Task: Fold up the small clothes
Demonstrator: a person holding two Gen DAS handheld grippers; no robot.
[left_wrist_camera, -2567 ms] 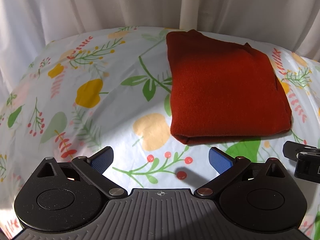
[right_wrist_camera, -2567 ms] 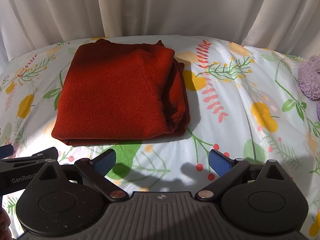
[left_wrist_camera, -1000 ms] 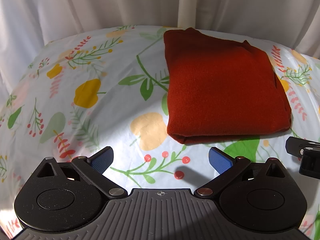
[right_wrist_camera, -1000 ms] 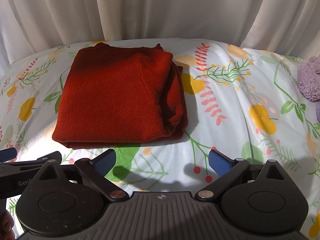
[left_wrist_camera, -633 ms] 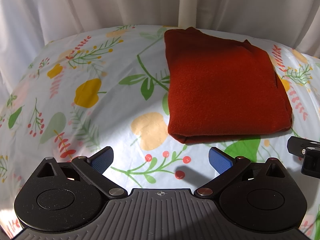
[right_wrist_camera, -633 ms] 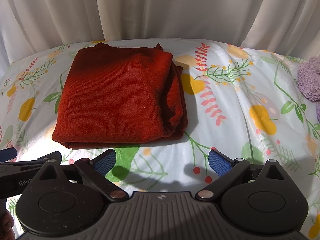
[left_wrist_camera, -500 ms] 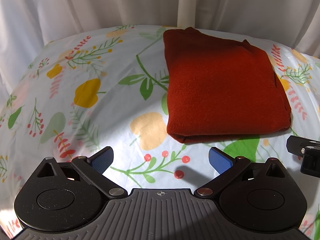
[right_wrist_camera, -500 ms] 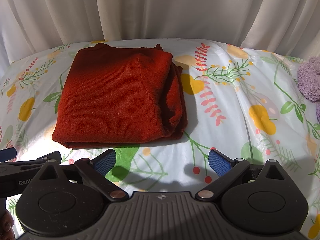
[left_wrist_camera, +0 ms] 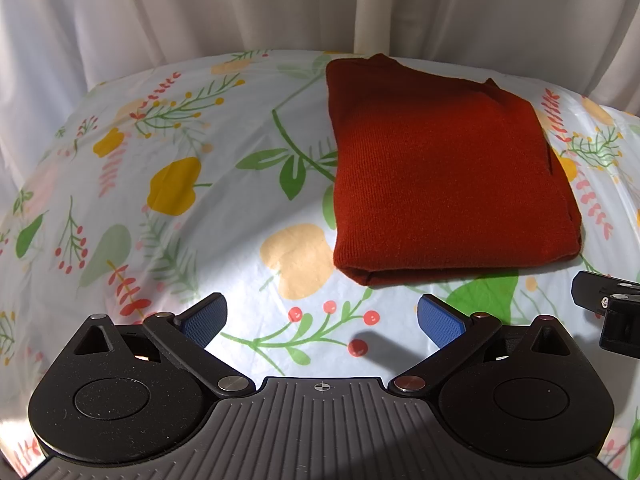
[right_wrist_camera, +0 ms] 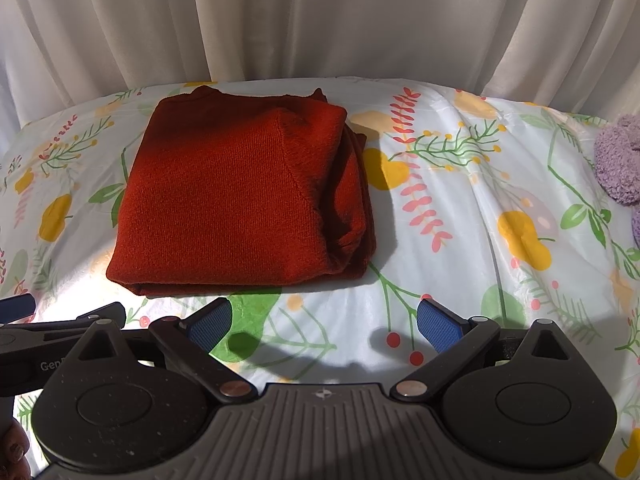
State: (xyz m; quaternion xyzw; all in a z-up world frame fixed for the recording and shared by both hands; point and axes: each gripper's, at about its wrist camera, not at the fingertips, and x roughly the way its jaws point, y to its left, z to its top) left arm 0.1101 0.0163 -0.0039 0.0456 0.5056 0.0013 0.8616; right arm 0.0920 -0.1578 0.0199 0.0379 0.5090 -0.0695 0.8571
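A rust-red knitted garment (left_wrist_camera: 444,176) lies folded in a neat rectangle on the floral tablecloth (left_wrist_camera: 180,208); it also shows in the right wrist view (right_wrist_camera: 236,200), with stacked layers along its right edge. My left gripper (left_wrist_camera: 322,316) is open and empty, held above the cloth just in front of the garment's near left corner. My right gripper (right_wrist_camera: 324,322) is open and empty, in front of the garment's near right corner. Neither touches the garment. The right gripper's body (left_wrist_camera: 608,308) shows at the left wrist view's right edge, and the left gripper's body (right_wrist_camera: 60,332) at the right wrist view's left edge.
A fluffy lilac item (right_wrist_camera: 620,160) lies at the far right of the table. White curtains (right_wrist_camera: 320,20) hang close behind the table's back edge. Bare tablecloth (right_wrist_camera: 500,220) lies between the garment and the lilac item, and to the garment's left.
Hardly anything: both grippers stay open and hover in place with only a slight drift. The garment has not moved.
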